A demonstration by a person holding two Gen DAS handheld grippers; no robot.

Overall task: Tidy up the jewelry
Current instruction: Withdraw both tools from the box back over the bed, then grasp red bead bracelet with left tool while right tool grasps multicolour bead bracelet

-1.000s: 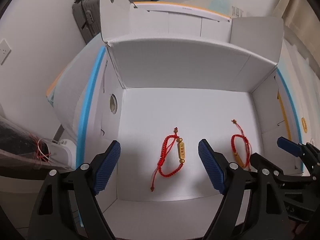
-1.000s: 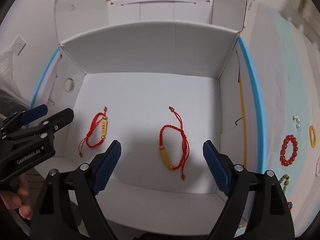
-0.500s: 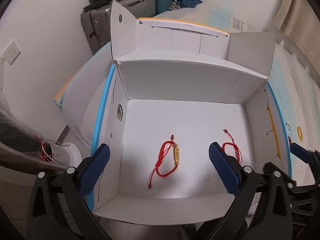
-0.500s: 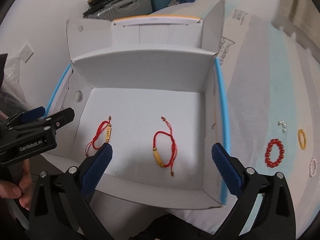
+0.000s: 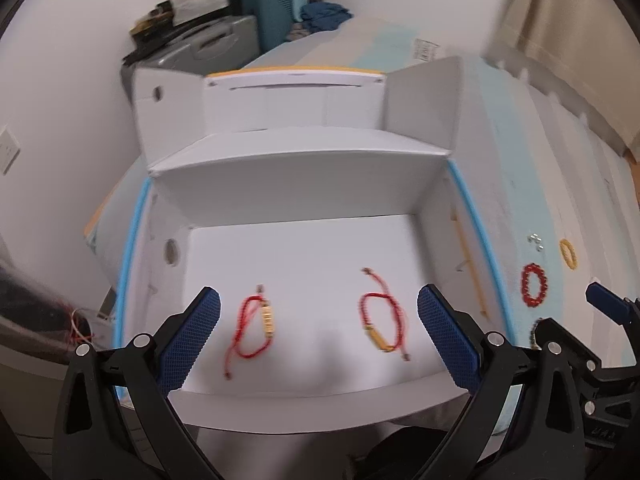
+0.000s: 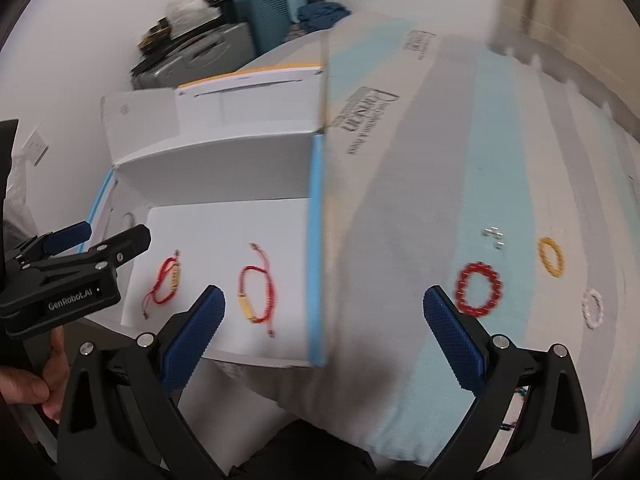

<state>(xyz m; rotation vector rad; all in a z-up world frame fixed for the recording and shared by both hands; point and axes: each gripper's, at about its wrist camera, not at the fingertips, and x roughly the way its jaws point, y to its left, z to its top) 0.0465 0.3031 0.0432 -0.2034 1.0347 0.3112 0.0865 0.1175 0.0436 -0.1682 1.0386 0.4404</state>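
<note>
Two red cord bracelets with gold bars lie on the floor of an open white box (image 5: pixel 304 200): one on the left (image 5: pixel 256 330) and one on the right (image 5: pixel 382 322); both also show in the right wrist view (image 6: pixel 166 280) (image 6: pixel 258 294). My left gripper (image 5: pixel 318 330) is open and empty, above the box's near edge. My right gripper (image 6: pixel 324 328) is open and empty, over the box's right wall. On the bed to the right lie a red bead bracelet (image 6: pixel 478 288), a yellow one (image 6: pixel 552 256), a white one (image 6: pixel 592 307) and small silver earrings (image 6: pixel 494 236).
The box has blue-edged side walls (image 6: pixel 314 248) and raised flaps (image 5: pixel 424 104). The striped bed cover (image 6: pixel 460 140) stretches to the right. Suitcases (image 5: pixel 224 36) stand by the far wall. More beads (image 5: pixel 534 332) lie near the bed's front edge.
Both grippers have pulled back and up from inside the box and swung right. The bed and its loose jewelry have come into view. Both bracelets stay in the box.
</note>
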